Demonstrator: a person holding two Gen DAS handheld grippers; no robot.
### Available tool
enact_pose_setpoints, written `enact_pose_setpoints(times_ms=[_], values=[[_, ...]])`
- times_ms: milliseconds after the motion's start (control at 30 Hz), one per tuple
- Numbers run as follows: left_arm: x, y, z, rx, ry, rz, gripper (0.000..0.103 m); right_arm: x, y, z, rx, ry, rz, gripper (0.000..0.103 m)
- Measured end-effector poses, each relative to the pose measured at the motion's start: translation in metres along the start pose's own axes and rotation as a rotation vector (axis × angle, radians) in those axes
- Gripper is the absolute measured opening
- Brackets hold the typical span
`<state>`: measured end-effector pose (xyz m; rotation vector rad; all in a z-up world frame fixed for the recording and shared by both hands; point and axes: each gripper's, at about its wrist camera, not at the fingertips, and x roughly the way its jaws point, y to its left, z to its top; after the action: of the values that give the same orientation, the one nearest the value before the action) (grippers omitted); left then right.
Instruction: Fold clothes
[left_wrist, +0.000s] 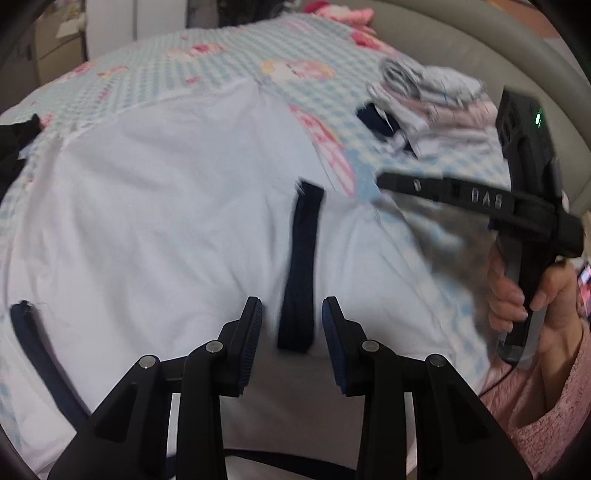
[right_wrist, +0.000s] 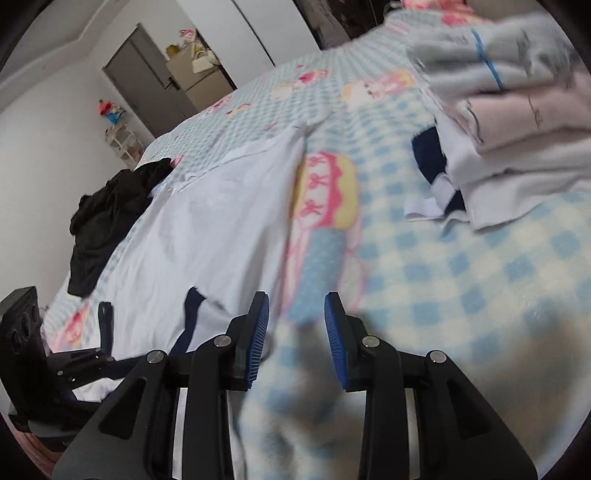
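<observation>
Both grippers are matte black plastic, with round silver screws at the linkage joints and ribbed blue pads lining the fingers. The right gripper carries raised letters on one finger and a small green light on its body. The person's sleeve is fuzzy pink fleece.

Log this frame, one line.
left gripper: open, over white garment | right gripper: open, empty | folded stack: on bed

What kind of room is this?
Most likely a bedroom. A bed with a checked cartoon cover fills both views, with a white garment spread on it beside a stack of folded clothes, and a door stands behind.
</observation>
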<state>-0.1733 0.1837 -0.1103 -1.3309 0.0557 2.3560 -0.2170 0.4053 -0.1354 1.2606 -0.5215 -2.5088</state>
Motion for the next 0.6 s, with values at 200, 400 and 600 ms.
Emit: enact_pose_setpoints(times_ms=[200, 400, 600], values=[[-0.008, -0.02, 0.012, 0.045, -0.083, -0.037, 0.036, 0.017, 0.023, -0.005, -0.093, 0.073, 0.044, 0.033], [0.026, -0.036, -0.001, 0.092, 0.044, -0.016, 0.036, 0.047, 0.037, -0.013, -0.19, 0.164, -0.056, 0.027], [0.026, -0.035, -0.003, 0.086, 0.031, -0.016, 0.037, 0.028, 0.004, -0.007, 0.037, 0.131, 0.173, 0.011]])
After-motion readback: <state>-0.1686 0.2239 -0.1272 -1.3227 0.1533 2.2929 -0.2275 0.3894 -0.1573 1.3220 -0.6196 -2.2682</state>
